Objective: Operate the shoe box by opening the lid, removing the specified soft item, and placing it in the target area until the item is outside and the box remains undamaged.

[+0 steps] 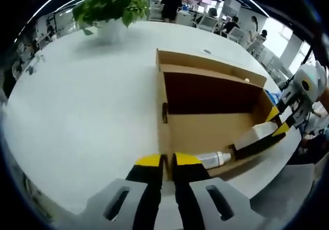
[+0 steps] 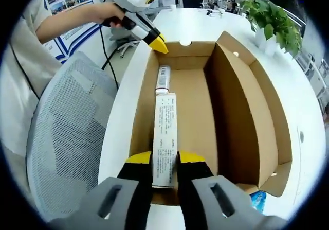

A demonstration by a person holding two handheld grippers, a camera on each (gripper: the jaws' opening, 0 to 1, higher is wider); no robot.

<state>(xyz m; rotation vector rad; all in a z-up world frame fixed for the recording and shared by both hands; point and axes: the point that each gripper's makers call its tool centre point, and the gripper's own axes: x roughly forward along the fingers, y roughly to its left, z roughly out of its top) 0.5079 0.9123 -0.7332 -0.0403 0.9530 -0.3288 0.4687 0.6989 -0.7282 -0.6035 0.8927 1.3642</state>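
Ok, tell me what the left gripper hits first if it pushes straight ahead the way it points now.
Most likely the shoe box: the left gripper is shut on the box's near wall, so that cardboard comes first. Beyond it lies the tube held by the right gripper, though depth is unclear.

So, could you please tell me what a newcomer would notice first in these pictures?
The open box on the white table, lid up. Inside it lies a white tube, its flat end between the right gripper's jaws. The left gripper pinches the box wall at the tube's cap end, and a plant stands at the table's far edge.
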